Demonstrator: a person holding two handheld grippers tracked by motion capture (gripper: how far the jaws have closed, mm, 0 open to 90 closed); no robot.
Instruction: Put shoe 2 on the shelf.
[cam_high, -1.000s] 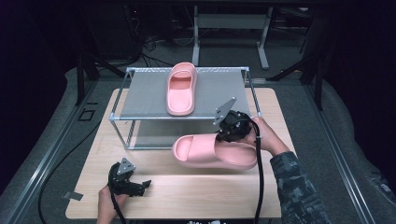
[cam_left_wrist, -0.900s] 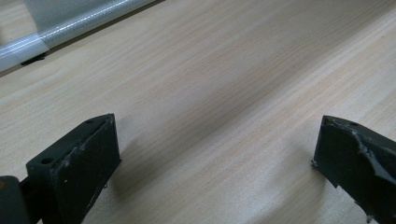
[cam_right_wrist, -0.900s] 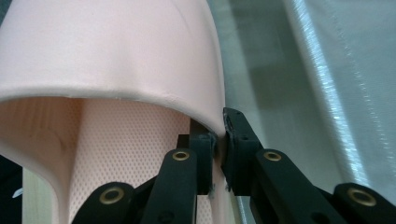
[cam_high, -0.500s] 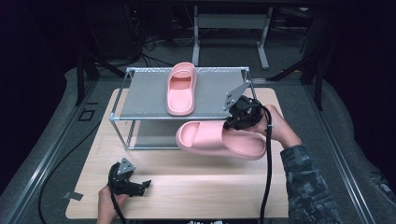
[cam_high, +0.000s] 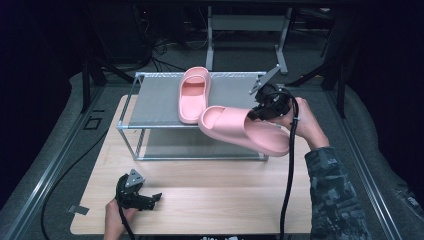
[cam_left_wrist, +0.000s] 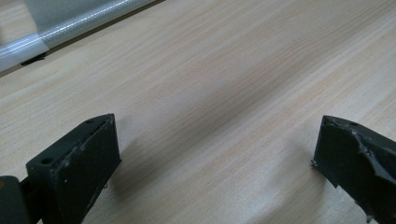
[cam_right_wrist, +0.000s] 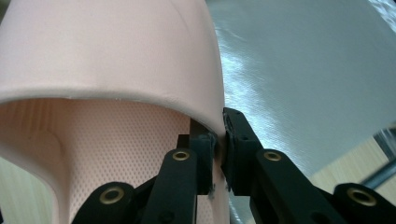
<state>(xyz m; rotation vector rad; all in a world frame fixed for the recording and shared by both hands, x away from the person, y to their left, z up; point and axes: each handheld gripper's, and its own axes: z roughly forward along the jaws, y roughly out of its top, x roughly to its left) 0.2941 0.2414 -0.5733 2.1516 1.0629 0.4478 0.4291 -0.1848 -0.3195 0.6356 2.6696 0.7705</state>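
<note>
A pink slide sandal (cam_high: 193, 93) lies on the top shelf of a metal rack (cam_high: 160, 100). A second pink sandal (cam_high: 245, 130) hangs in the air at the rack's right front, its toe reaching over the shelf. My right gripper (cam_high: 256, 112) is shut on that sandal's side wall; in the right gripper view the two pads (cam_right_wrist: 217, 149) pinch the edge of the sandal's strap (cam_right_wrist: 107, 51). My left gripper (cam_high: 152, 199) rests low over the wooden table (cam_high: 210, 195) at the front left. Its jaws stand open and bare over the table top (cam_left_wrist: 210, 93).
The rack has a grey top shelf (cam_right_wrist: 303, 70) and a lower level under it. A black cable (cam_high: 289, 180) trails from the right gripper down past the person's sleeve (cam_high: 335, 195). Dark floor and stands surround the table.
The right gripper has lifted the second sandal from in front of the rack, up and back to shelf height. The left gripper has stayed where it was.
</note>
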